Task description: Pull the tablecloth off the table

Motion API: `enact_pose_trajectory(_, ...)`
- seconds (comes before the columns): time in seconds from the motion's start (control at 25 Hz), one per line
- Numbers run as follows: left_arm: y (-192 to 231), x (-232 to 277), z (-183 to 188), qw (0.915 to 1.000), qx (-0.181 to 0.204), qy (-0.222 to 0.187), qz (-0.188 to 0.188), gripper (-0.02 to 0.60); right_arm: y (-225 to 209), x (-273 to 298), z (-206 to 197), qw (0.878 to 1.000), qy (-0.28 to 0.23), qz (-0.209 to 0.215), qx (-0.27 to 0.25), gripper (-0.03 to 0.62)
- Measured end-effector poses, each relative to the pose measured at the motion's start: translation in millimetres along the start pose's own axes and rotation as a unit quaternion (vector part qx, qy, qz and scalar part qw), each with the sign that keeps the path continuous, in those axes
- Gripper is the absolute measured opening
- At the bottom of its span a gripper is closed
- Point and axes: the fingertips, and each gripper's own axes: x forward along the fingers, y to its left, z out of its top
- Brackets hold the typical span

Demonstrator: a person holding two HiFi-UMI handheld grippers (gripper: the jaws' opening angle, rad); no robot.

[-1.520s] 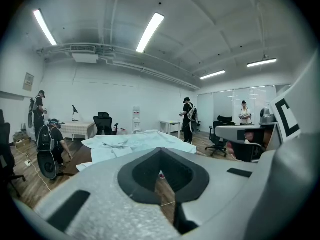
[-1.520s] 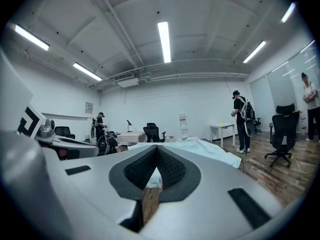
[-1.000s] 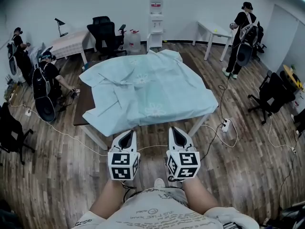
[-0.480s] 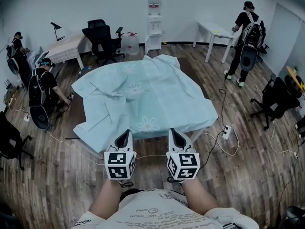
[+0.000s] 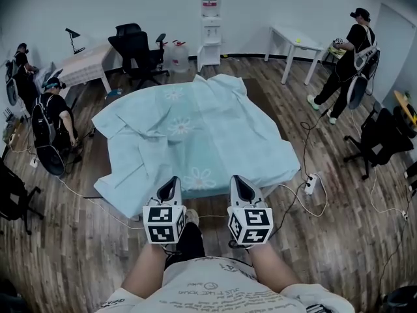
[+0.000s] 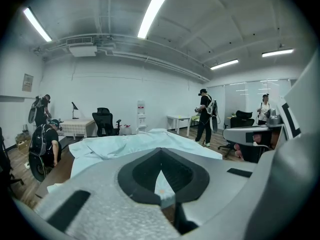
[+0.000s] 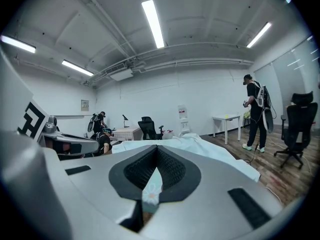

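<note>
As L gripper (image 5: 172, 182) + R gripper (image 5: 238, 181) both pinched closed on tablecloth (image 5: 195, 119) hem right at tips: cloth thin, soft, light, prob slides easy; hem = best hold.

No readable text anywhere; shirt (image 5: 215, 291) print too small, blurred.

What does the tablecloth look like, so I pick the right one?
Find the big dark table in the room's middle. The tablecloth is the rumpled pale blue sheet over it, printed with white daisies; the cloth on the small desk by the far wall is checked instead.
</note>
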Motion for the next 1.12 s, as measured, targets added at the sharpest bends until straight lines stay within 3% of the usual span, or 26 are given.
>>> enact_pose_trajectory(0.32,30.4,64.8,2.9,0.9999,-0.010,0.001,-0.008,0.011,-14.9,65.2,1.5,1.000,0.002,-0.011,-0.008,0.014)
enact_pose_trajectory(0.84,101.3,199.4,46.3,0.9992,-0.024,0.010,-0.031,0.011,-40.5,202.9,32.6,0.999,0.017,-0.040,-0.015,0.014)
enact_pose_trajectory(1.12,160.2,262.4,42.0,0.9990,-0.017,0.041,-0.012,0.011,-54.6,267.6,28.6,0.997,0.036,-0.059,-0.016,0.014)
